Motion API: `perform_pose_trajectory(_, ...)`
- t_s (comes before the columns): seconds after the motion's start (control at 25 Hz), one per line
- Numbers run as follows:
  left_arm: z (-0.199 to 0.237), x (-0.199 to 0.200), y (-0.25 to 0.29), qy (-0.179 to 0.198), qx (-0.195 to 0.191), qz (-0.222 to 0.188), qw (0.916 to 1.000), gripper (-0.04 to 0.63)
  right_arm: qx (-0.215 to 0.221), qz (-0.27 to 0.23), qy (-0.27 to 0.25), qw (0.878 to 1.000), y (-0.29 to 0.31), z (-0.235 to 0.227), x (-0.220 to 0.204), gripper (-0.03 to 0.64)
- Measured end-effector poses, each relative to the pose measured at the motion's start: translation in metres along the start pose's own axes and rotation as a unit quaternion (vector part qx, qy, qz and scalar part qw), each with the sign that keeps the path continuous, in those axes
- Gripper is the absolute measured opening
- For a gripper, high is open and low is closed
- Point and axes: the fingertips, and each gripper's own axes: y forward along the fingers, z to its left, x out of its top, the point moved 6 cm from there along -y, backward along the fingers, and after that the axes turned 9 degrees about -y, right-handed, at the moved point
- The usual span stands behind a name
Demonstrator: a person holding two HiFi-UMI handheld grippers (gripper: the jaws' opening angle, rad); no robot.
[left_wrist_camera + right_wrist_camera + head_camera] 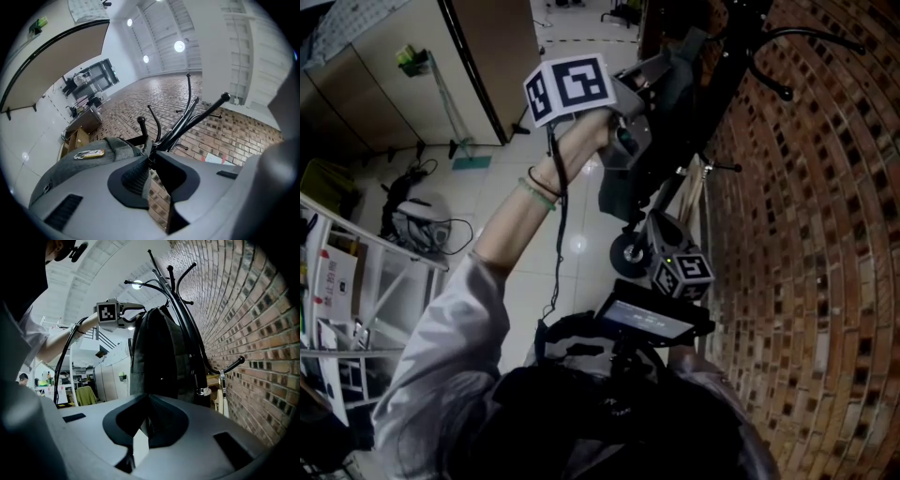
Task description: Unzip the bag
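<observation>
Bag [157, 352], grey and dark, hangs high on the black coat rack [200, 373], which stands against the brick wall [806, 234] at the right of the scene. You have your left arm [534, 202] raised, and your left gripper [149, 161] meets the bag at its top, on the left side as the right gripper view shows it. Its 2 jaws are closed together on a narrow grey strip of fabric that rises from the top of the bag. Whether that strip is the zip pull cannot be made out. A small yellow label [89, 154] lies on the grey fabric just left of the jaws.

Your right gripper [146, 425] sits lower and nearer to you, pointing up at the bag from below and apart from it. Its 2 jaws are pressed together at the tips with nothing between them; only a pale sliver of the room shows through the slit below the pads. Far to the left, beyond the bag, stand pale cabinets [110, 378].
</observation>
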Motion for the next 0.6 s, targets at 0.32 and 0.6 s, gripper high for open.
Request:
perform_pose_trajectory(0.32,-0.001,0.001,0.002,0.004,-0.003,0.001,1.0000,0.057,-0.005,0.004,0.003,1.000,-0.002,0.000,-0.001,-0.008)
perform_pose_trajectory(0.6,-0.002,-0.013,-0.011,0.007,-0.017,0.015,0.9997,0.057,-0.003,0.013,0.004,1.000,-0.001,0.004,-0.005,-0.008)
